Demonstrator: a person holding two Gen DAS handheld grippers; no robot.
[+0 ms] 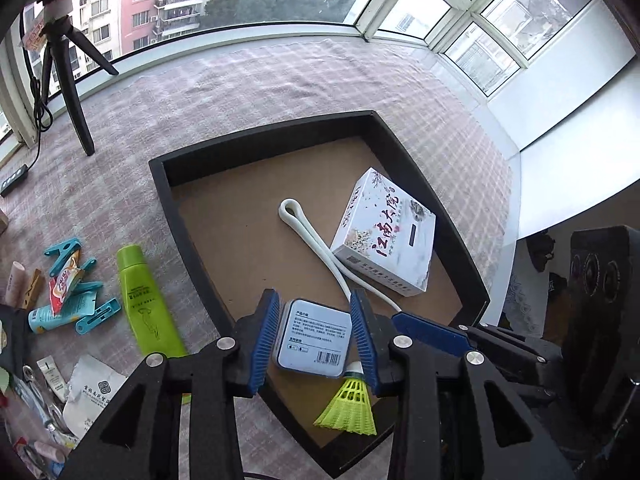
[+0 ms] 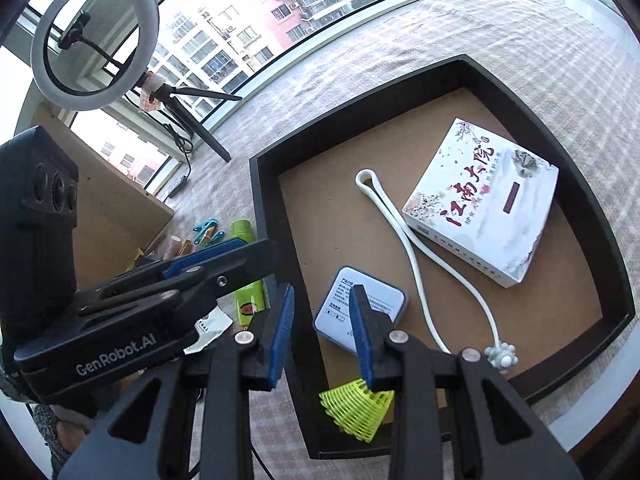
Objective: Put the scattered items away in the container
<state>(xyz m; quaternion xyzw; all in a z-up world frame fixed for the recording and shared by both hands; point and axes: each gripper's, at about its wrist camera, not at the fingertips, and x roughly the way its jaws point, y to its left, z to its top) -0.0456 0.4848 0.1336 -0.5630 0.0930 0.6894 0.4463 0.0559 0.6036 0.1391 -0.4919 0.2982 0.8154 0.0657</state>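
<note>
A black tray (image 1: 260,130) (image 2: 360,92) with a brown floor sits on the checked cloth. In it lie a white printed box (image 1: 384,232) (image 2: 480,200), a white looped cord (image 1: 320,240) (image 2: 412,260), a blue-grey tin (image 1: 312,336) (image 2: 376,300) and a yellow-green shuttlecock (image 1: 348,404) (image 2: 356,404). My left gripper (image 1: 316,298) (image 2: 268,252) hovers over the tray's near left side. The tin shows between its blue pads but rests on the floor, so the jaws are open and empty. My right gripper (image 2: 323,290) (image 1: 428,324) hangs beside it, open with nothing held.
Left of the tray lie a green tube (image 1: 148,300) (image 2: 248,296), teal clips (image 1: 64,248), sachets and a white packet (image 1: 92,392). A ring light (image 2: 94,36) on a tripod (image 1: 68,80) stands by the window, with a power strip (image 1: 14,180) and brown cardboard (image 2: 120,200).
</note>
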